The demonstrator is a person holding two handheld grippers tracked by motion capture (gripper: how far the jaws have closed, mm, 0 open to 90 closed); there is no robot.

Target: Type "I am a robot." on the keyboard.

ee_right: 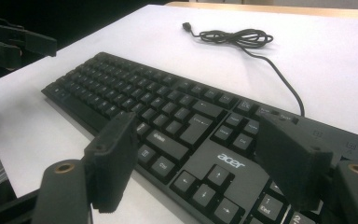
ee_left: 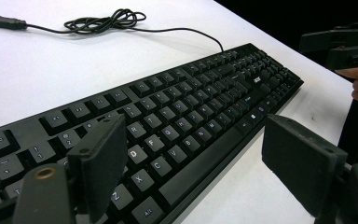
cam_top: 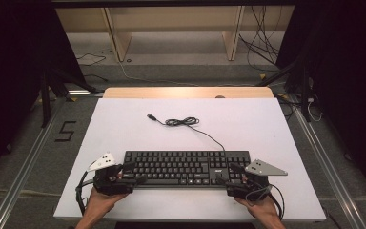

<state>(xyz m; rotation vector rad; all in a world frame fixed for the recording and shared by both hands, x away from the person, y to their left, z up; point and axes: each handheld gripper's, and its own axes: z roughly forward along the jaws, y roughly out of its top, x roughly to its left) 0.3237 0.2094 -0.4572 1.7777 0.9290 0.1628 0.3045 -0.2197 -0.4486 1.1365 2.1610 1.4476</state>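
**Kid:** Keyboard [cam_top: 187, 168] first! Where is it?

**Helper:** It lies flat on the white table [cam_top: 124, 124], in the lower middle of the high view. Its cable [cam_top: 190, 125] runs up from the back edge to a small loose coil, and the plug [cam_top: 150, 116] sits on the table just left of the coil.

**Kid:** And the two tools?

**Helper:** The left gripper [cam_top: 134, 172] is at the lower left end of the keyboard. The right gripper [cam_top: 225, 174] is at the lower right end. A hand [cam_top: 100, 200] holds each one from the bottom of the picture.

**Kid:** Are they holding the keyboard?

**Helper:** Not yet, I think. In the left gripper view the left gripper [ee_left: 191, 158] has its jaws spread wide, one over the letter keys and one over the bare table past the front edge. In the right gripper view the right gripper [ee_right: 200, 163] is spread wide too, above the arrow keys. Nothing is pinched.

**Kid:** So what step is this?

**Helper:** It looks like getting ready to grab. Both tools are lined up at the two ends.

**Kid:** What comes next?

**Helper:** My guess: each tool goes lower so one jaw is on top and one is at the front edge, then they squeeze. Both ends should be gripped alike so the keyboard stays level, and the cable should be kept from pulling tight.
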